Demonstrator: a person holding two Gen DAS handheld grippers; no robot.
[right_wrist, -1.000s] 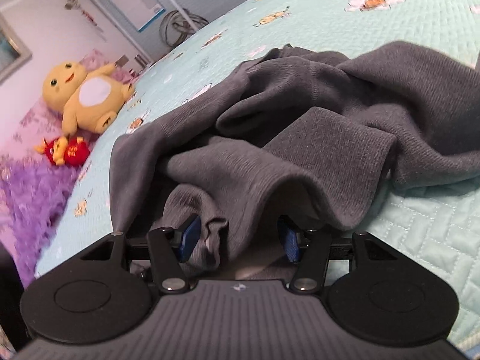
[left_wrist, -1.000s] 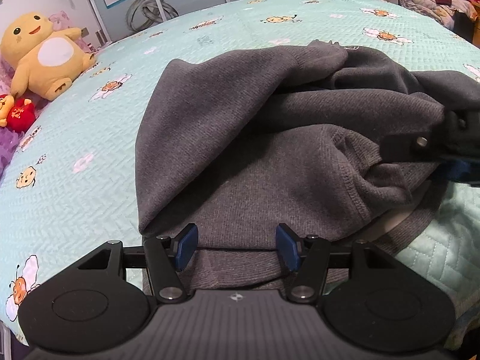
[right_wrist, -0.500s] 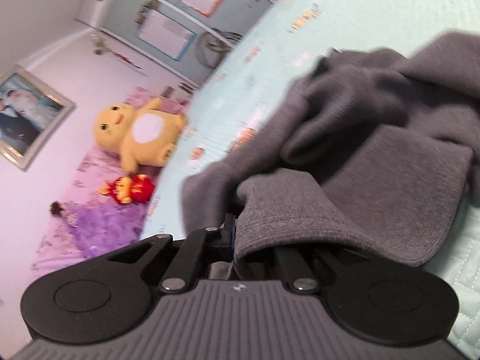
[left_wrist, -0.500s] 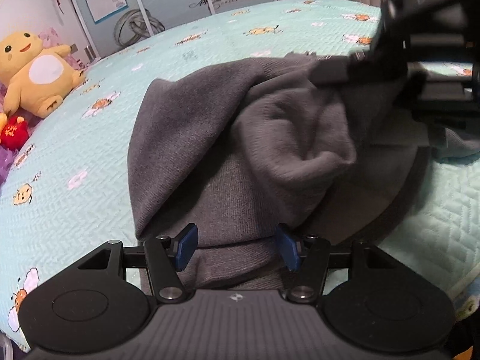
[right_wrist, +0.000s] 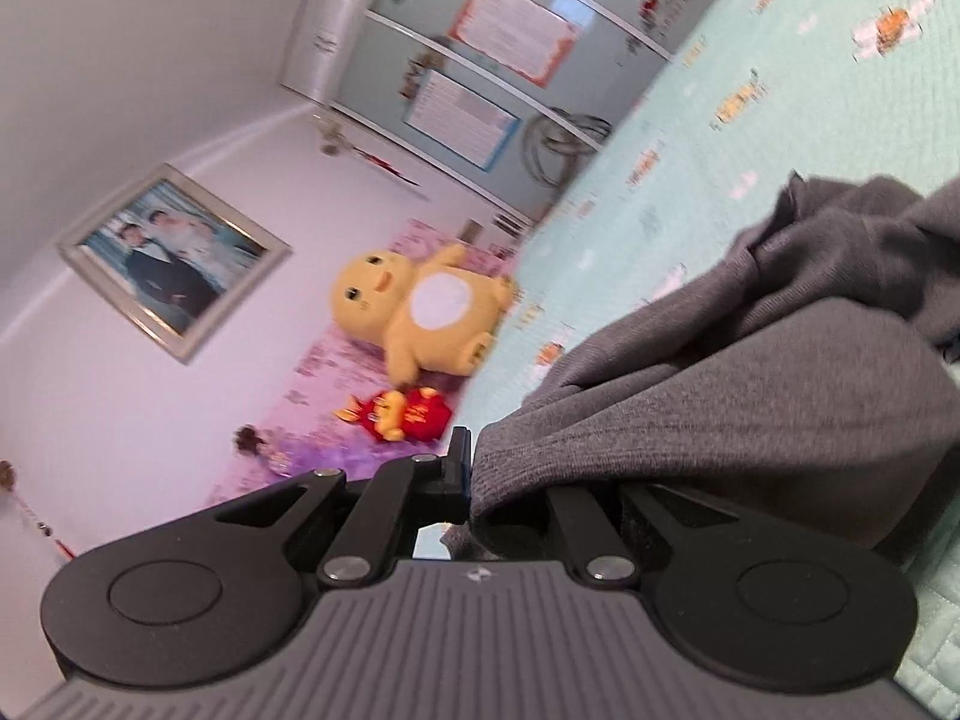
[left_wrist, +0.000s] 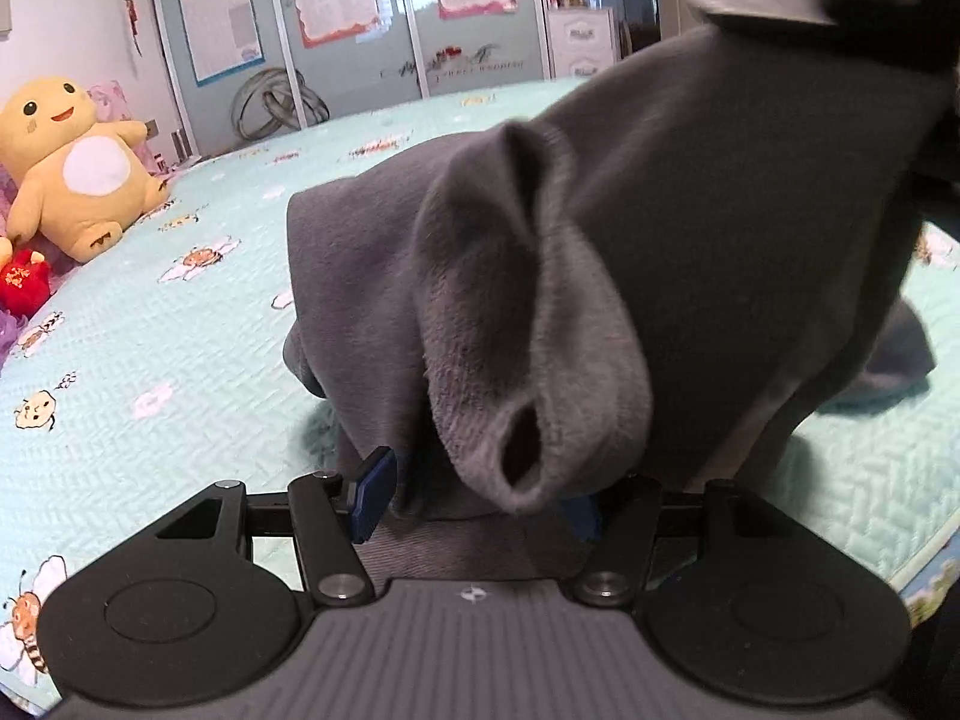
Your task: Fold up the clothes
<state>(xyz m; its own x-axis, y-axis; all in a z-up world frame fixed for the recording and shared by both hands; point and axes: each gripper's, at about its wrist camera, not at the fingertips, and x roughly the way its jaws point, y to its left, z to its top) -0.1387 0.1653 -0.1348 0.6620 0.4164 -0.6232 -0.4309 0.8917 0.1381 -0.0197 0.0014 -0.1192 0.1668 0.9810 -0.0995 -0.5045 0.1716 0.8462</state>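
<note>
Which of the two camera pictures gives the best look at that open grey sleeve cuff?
The left wrist view: the sleeve cuff hangs right before the lens, its round opening showing. The right wrist view shows only the grey garment draped over the right gripper; no cuff opening is visible there.

home bedroom, quilted bed, plush toy

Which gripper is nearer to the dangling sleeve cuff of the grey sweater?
Left. The left gripper sits directly under the sleeve cuff, jaws open around the cloth. The right gripper grips the grey sweater higher up.
</note>
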